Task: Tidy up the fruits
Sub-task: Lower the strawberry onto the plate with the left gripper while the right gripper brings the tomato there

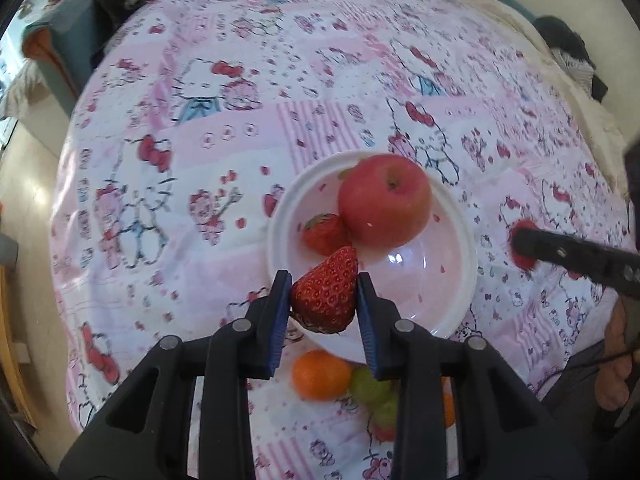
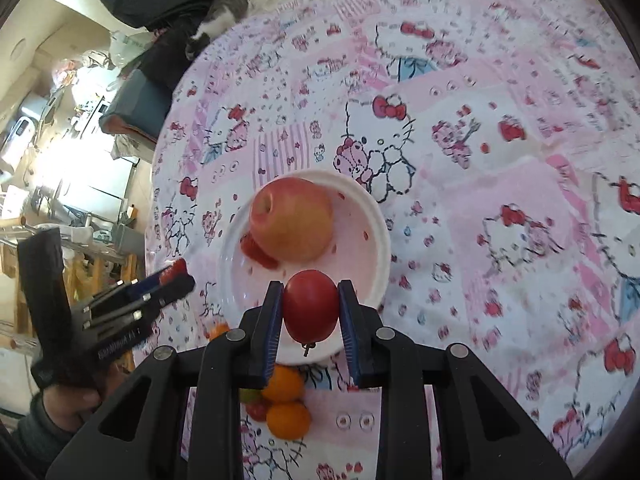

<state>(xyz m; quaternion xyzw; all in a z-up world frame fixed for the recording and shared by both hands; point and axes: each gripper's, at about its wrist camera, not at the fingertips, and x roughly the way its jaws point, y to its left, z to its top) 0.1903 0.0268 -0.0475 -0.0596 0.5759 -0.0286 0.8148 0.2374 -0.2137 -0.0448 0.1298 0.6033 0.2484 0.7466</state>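
Between the blue pads of the left tongs (image 1: 323,300), a strawberry (image 1: 326,294) is clamped, tip pointing away, above the near rim of the bowl (image 1: 280,208). Just beyond it, inside the bowl, lie a second strawberry (image 1: 323,233) and an apple (image 1: 385,200), touching each other. Beneath and behind the left tongs, an orange (image 1: 321,376) and green grapes (image 1: 370,386) rest on the patterned sheet (image 1: 168,184).

Right tongs (image 2: 310,308) are clamped on a small red fruit (image 2: 310,306), stem toward the camera, held over the near edge of the same bowl (image 2: 376,216); its kind cannot be told. Ahead of it sits the apple (image 2: 292,220). Below the right tongs lie two oranges (image 2: 287,420), one just behind the other. To their left, the left tongs (image 2: 176,276) appear side-on.
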